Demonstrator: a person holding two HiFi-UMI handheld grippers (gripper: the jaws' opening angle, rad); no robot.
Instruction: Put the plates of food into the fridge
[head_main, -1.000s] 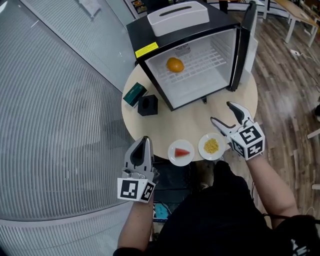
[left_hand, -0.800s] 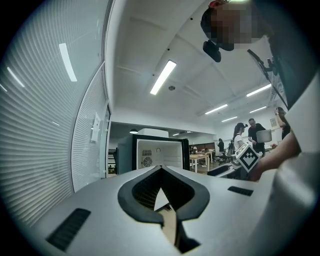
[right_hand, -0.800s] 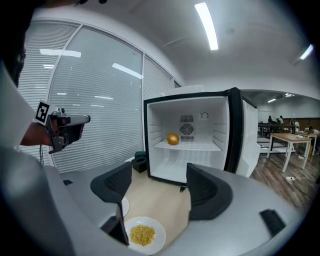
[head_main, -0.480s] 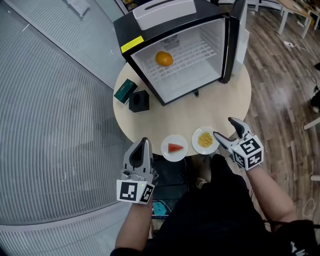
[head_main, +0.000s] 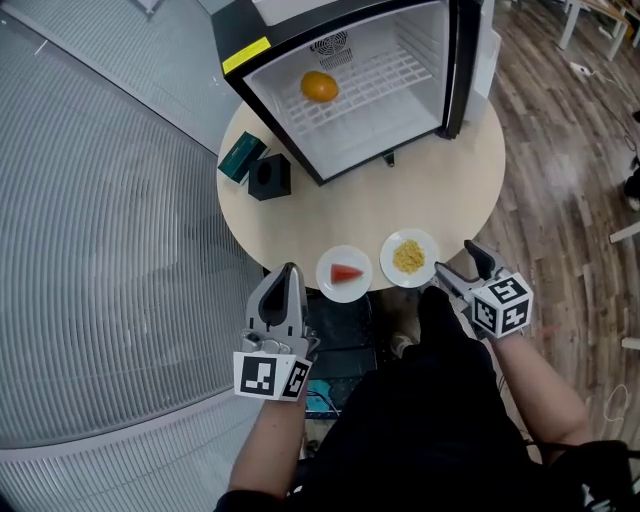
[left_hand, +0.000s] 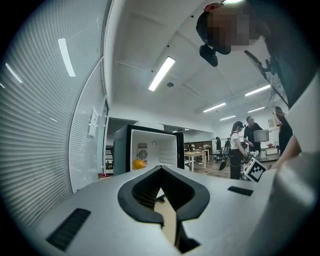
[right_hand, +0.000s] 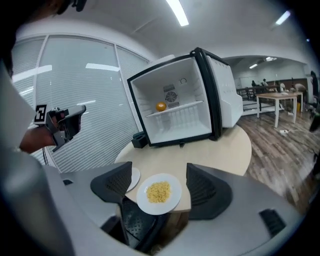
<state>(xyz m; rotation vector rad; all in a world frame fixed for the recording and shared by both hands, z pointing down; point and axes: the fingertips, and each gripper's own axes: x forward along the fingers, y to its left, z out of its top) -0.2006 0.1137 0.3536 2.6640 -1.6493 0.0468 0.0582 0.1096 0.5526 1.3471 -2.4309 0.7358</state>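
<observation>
While the mini fridge stands open: shelf ready for plates.
Right gripper: jaws spread, lined up on corn plate for grasping.
Left gripper: jaws pressed together, empty, idle.
Watermelon plate: table edge, beside corn plate.

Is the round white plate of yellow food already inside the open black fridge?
No, the round white plate of yellow food sits on the round beige table at its near edge, outside the fridge.
</observation>
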